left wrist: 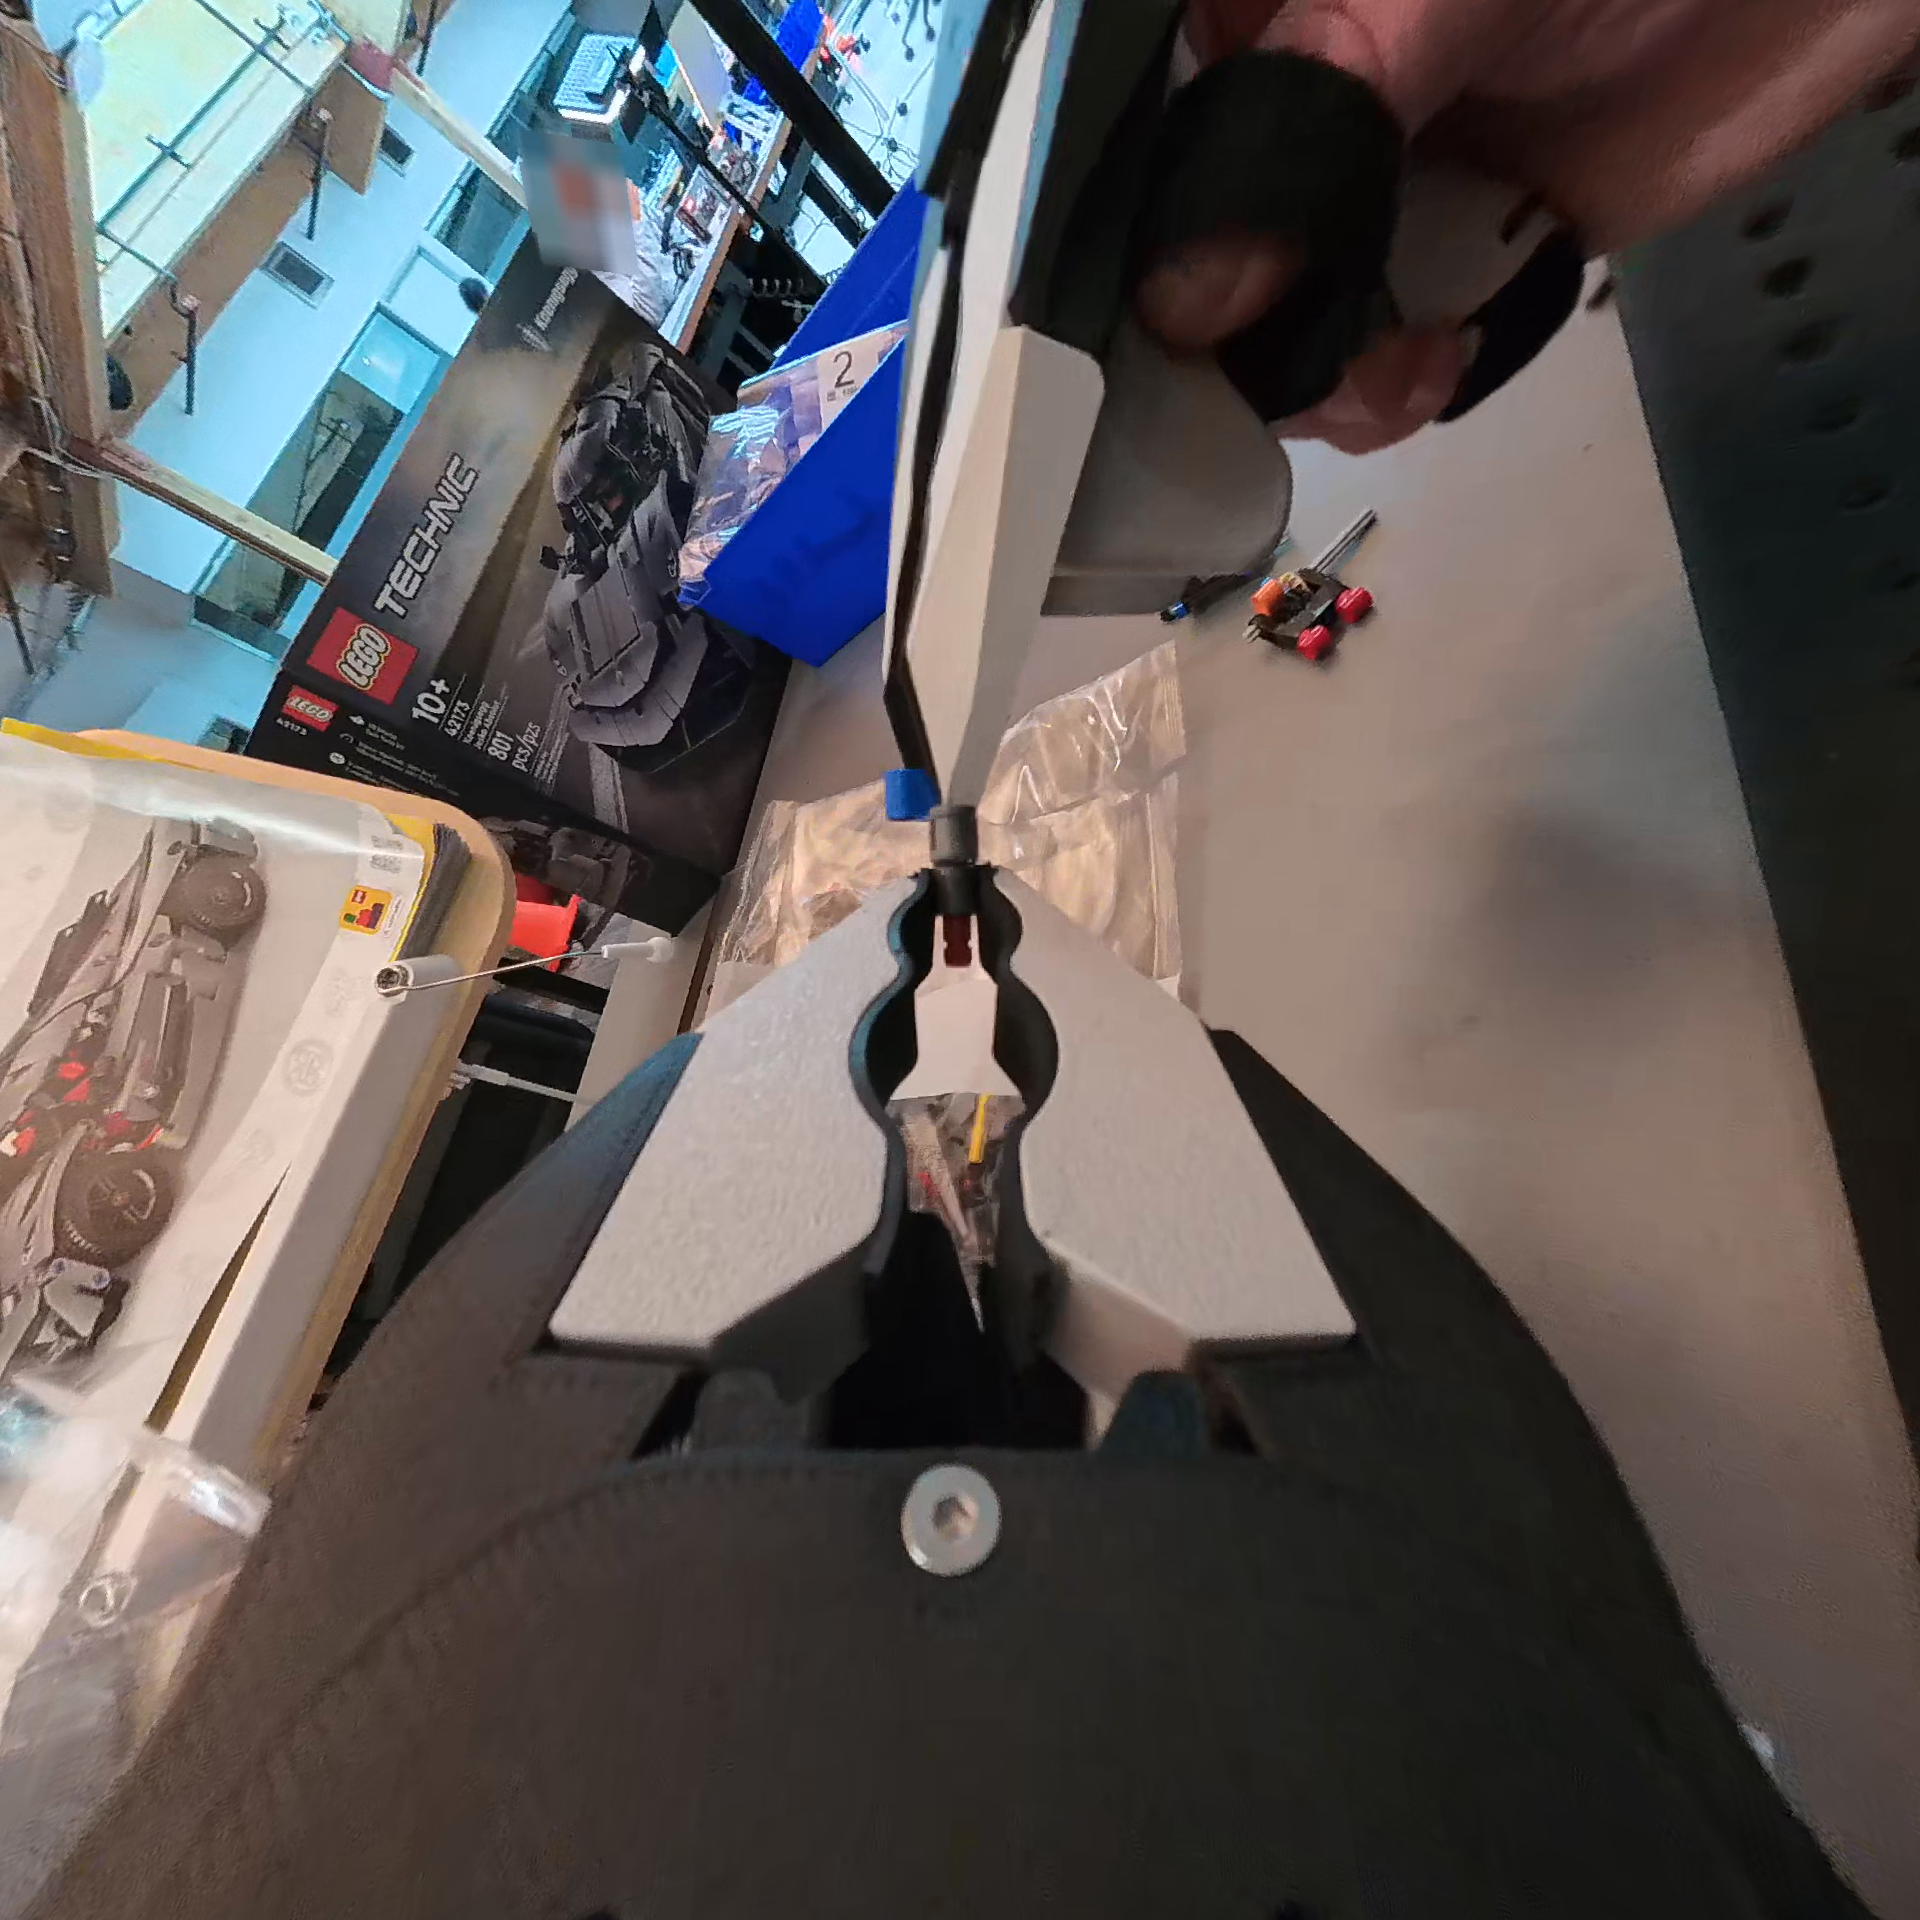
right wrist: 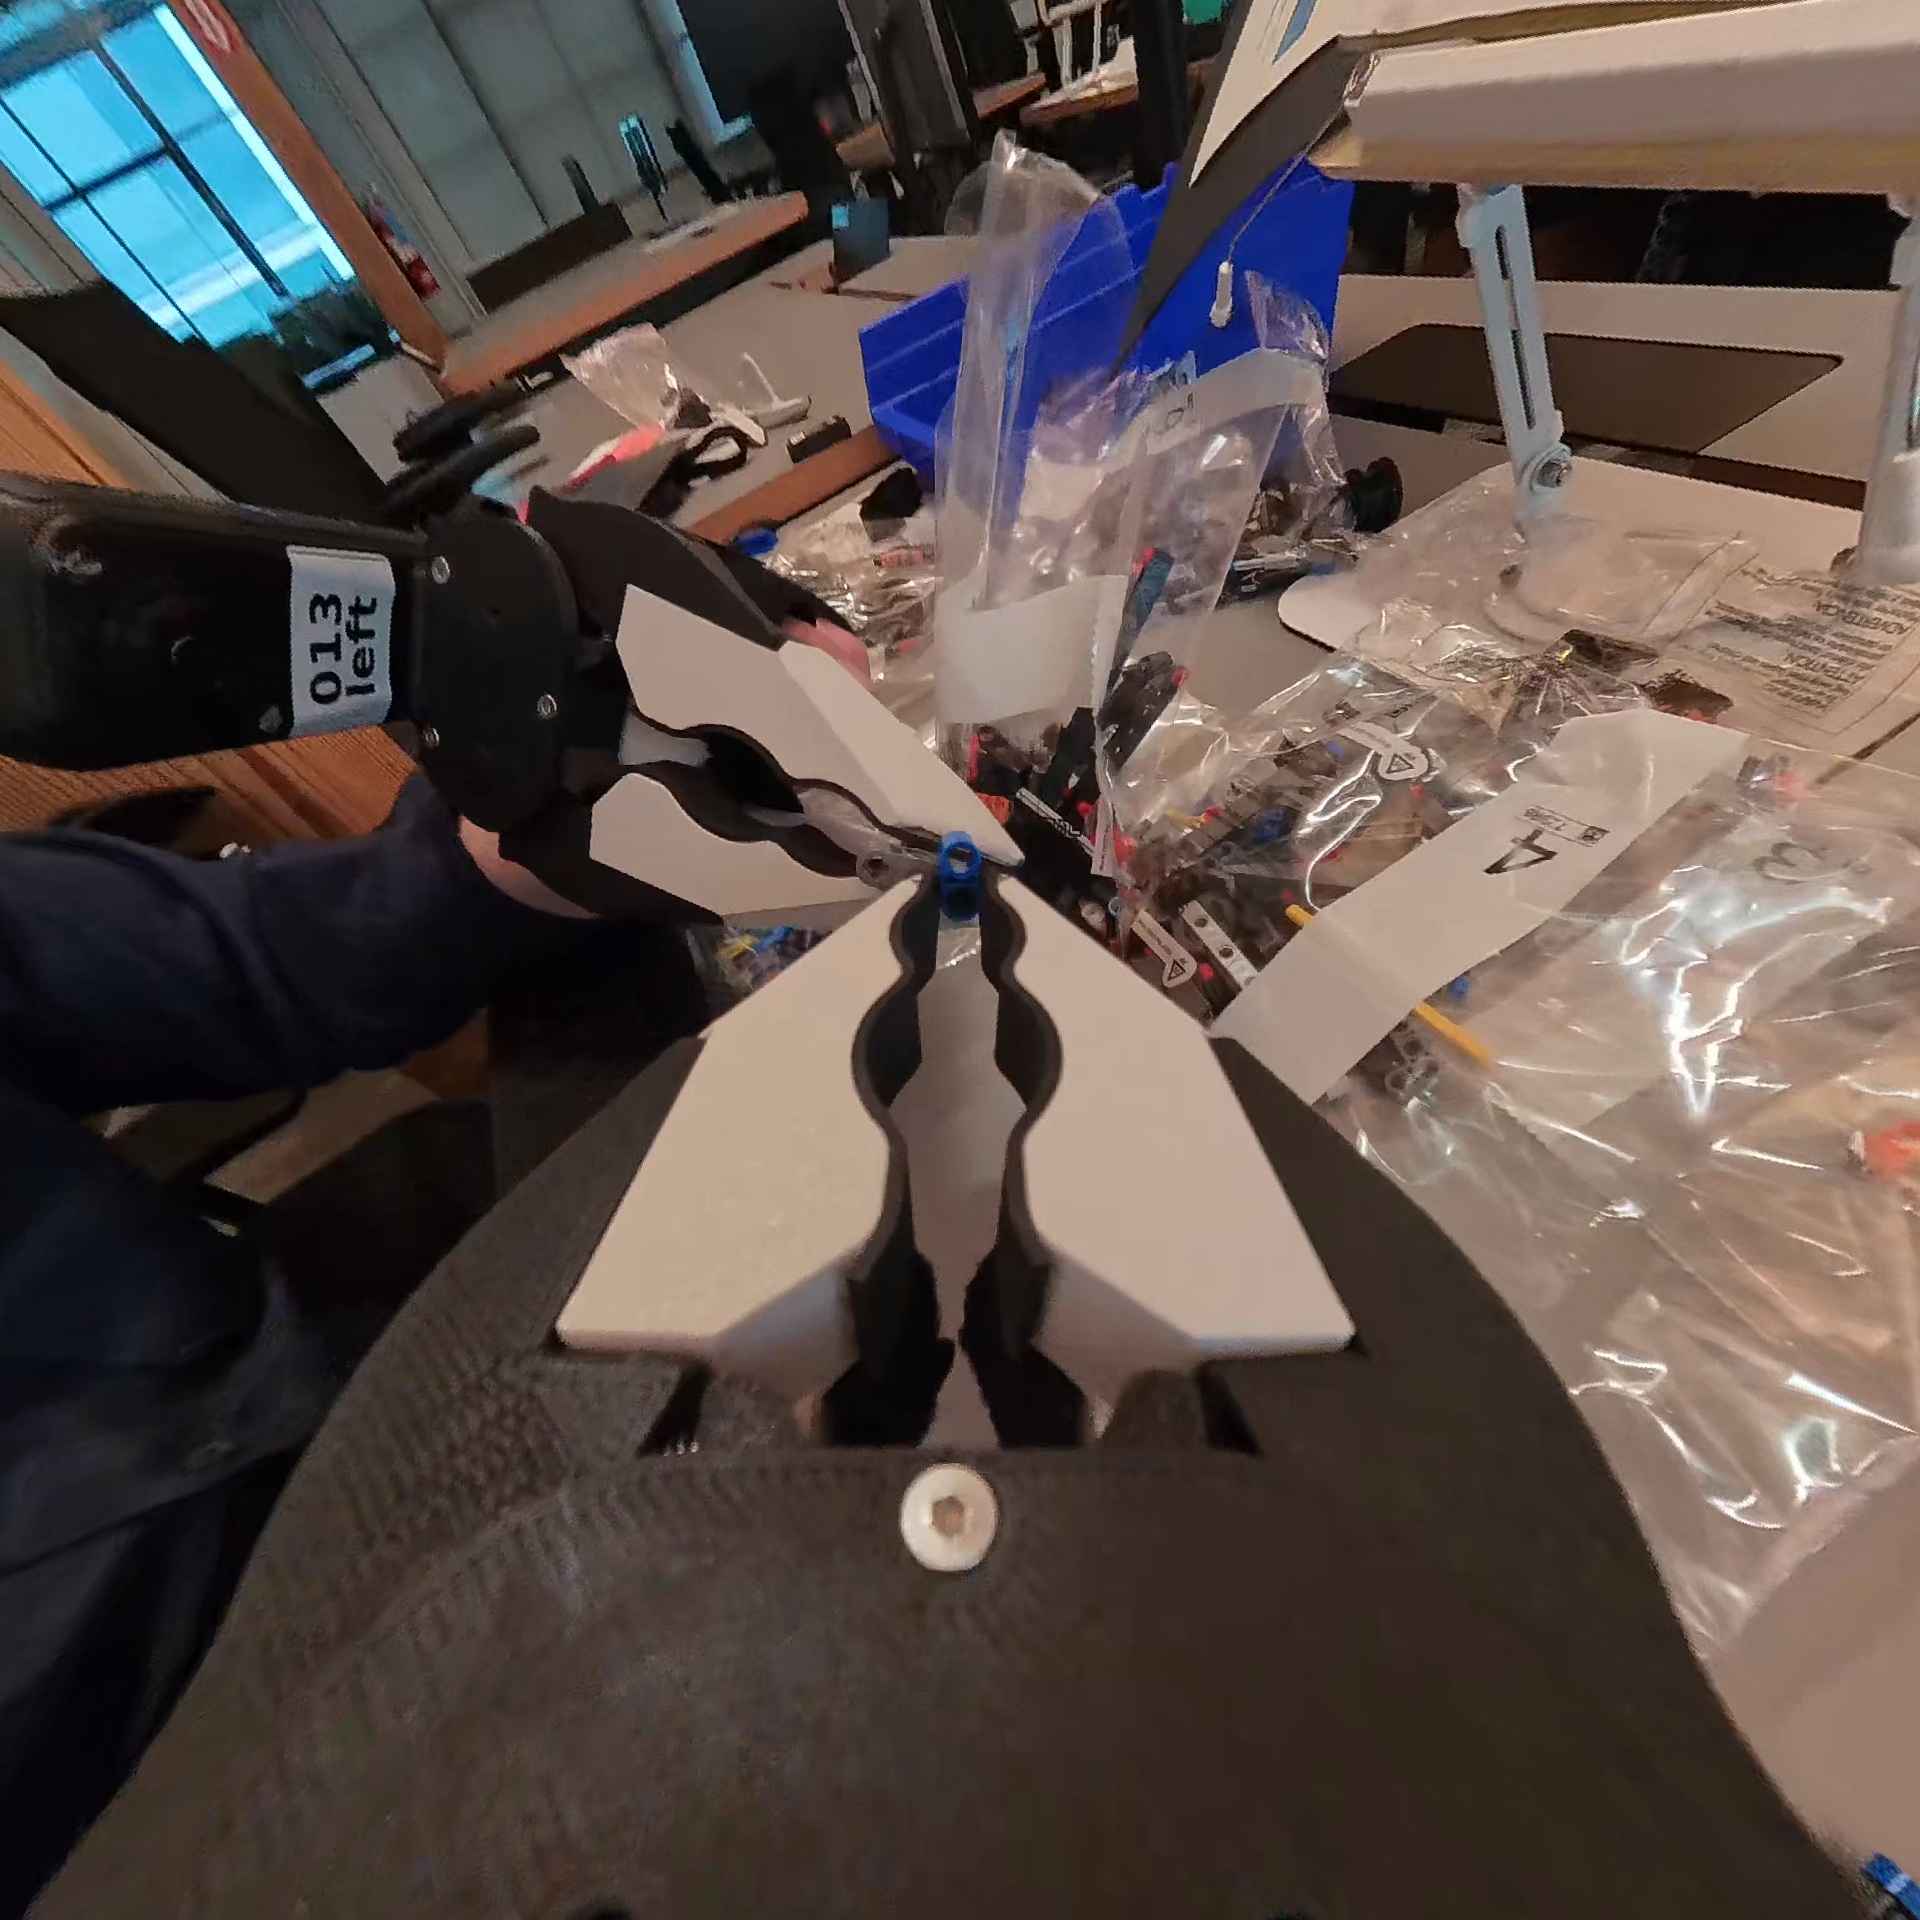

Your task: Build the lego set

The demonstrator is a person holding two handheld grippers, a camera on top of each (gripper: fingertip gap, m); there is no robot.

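My left gripper (left wrist: 954,883) is shut on a small grey, black and red pin (left wrist: 954,914) that sticks out past its tips. My right gripper (right wrist: 958,896) is shut on a small blue connector (right wrist: 958,871). The two grippers meet tip to tip above the table, and the pin's grey end touches the blue connector (left wrist: 904,795). In the left wrist view the right gripper (left wrist: 940,800) comes down from above, with a gloved hand (left wrist: 1278,239) on it. In the right wrist view the left gripper (right wrist: 935,857) reaches in from the left. A small partial build with red ends (left wrist: 1309,613) lies on the table.
Clear bags of parts (right wrist: 1247,831) cover the table under the grippers. A blue bin (right wrist: 1091,312) stands behind them, with the set's dark box (left wrist: 520,623) beside it. An instruction booklet (left wrist: 156,1039) sits on a stand at the left. A white monitor stand (right wrist: 1527,416) is at the far right. Both grippers' tips are close together, under 4 cm apart.
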